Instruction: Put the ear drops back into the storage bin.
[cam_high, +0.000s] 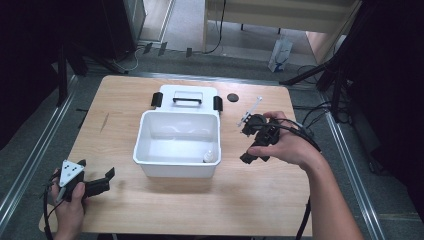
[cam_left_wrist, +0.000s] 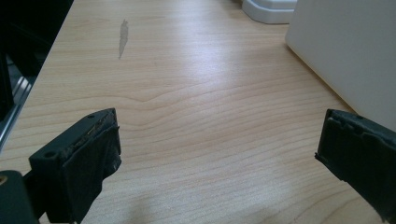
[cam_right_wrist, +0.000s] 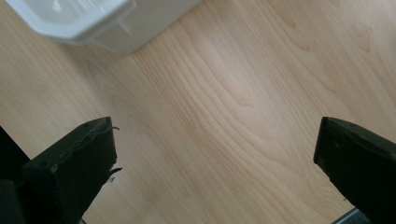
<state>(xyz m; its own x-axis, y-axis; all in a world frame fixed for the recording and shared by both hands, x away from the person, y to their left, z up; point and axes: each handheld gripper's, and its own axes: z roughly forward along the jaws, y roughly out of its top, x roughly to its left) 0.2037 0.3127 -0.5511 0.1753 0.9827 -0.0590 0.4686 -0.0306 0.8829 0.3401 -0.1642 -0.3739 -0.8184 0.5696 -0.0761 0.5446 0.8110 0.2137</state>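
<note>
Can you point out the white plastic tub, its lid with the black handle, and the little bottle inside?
White plastic tub (cam_high: 172, 167): high view, front outer wall.
White lid with black handle (cam_high: 187, 93): high view, top surface above the handle.
Small white bottle (cam_high: 210, 157): high view, its body, in the tub's front right corner.

Light fell evenly from above, leaving the worktop (cam_high: 240, 200) bright while the surroundings at both sides sank into near-black. The white bin (cam_high: 176, 150) looked nearly washed out. A soft sheen lay on the wood in the left gripper view; the near jaws were slightly blurred.
</note>
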